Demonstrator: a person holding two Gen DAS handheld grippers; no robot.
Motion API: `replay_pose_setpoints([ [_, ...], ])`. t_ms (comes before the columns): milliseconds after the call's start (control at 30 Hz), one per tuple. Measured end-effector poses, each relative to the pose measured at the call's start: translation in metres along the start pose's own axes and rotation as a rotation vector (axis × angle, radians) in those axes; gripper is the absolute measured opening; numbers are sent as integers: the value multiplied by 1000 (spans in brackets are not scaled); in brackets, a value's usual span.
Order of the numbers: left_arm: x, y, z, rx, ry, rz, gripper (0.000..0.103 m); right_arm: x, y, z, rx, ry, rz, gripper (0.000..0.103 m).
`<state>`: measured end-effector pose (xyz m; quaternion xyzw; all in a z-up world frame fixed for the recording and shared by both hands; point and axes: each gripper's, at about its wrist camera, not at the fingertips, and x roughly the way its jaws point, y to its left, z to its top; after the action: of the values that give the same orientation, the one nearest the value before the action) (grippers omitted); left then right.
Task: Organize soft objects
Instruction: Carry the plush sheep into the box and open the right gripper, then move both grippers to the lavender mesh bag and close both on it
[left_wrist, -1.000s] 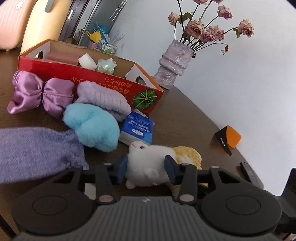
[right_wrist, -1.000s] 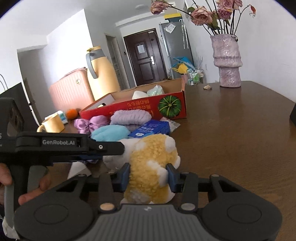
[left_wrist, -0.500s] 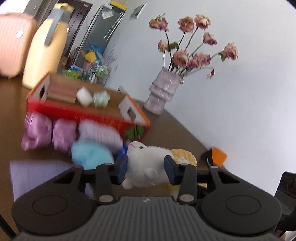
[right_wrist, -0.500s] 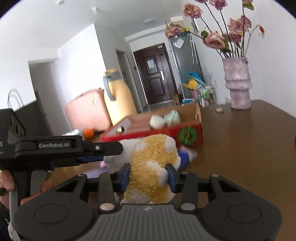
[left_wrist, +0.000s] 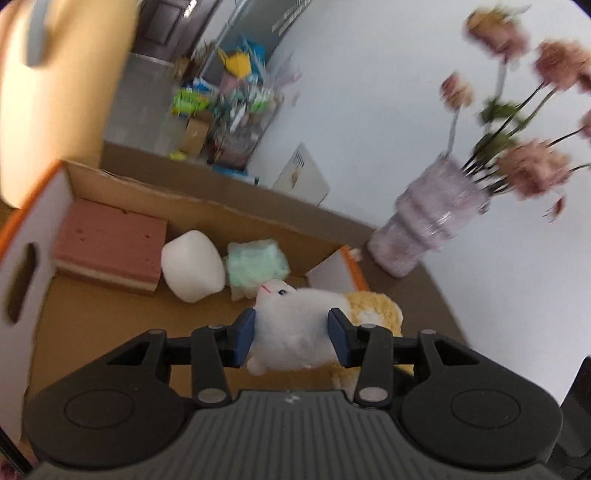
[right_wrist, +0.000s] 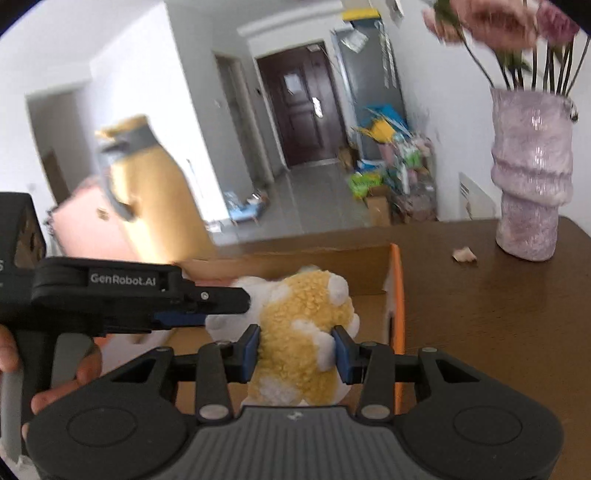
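Gripping the plush (left_wrist: 291, 325) by its white front, the left tool (left_wrist: 291, 338) holds it over the box (left_wrist: 92, 325), near what looks like a sponge (left_wrist: 107, 245). From the right wrist, the right tool (right_wrist: 296, 349) clamps its yellow rear above the box corner, bench (right_wrist: 498, 314) alongside.

Dark brown wooden bench (right_wrist: 498, 314), lilac ribbed vase (right_wrist: 530, 184) standing on it near the white wall, blurred pink roses (left_wrist: 532, 170) on dark stems, a small fallen petal (right_wrist: 464, 254) beside the vase, yellow suitcase (right_wrist: 147, 195) and pink suitcase (right_wrist: 77, 229) behind, dark door (right_wrist: 299, 110) down the hall, colourful clutter (left_wrist: 225, 99) on the floor
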<state>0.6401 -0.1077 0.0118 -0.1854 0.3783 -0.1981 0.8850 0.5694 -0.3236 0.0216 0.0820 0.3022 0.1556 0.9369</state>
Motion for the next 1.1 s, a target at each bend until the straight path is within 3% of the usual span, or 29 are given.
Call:
replay_pose_setpoints([
  [133,37,-1,-1,73,64,47,44,34,-5,-11,-43,57,-105,43],
  [333,28,-7,-5,115,29,65,48,29,31,-16,-240,19,-253,50],
  [500,-18,-20,2,174,-41,150,58,-8,41,12,-247,-41,-252,50],
  [733,-119,-51,0,290,-178,247,80,-92,65,52,-244,-136,-234,65],
  [833,-159,-58,-24,305,-244,304,81,-127,72,44,-216,-184,-207,75],
  [967,-192,-65,-56,351,-323,365,87,-149,84,28,-237,-193,-180,75],
  [1100,-218,-69,-76,359,-346,368,87,-174,100,14,-227,-226,-166,76],
])
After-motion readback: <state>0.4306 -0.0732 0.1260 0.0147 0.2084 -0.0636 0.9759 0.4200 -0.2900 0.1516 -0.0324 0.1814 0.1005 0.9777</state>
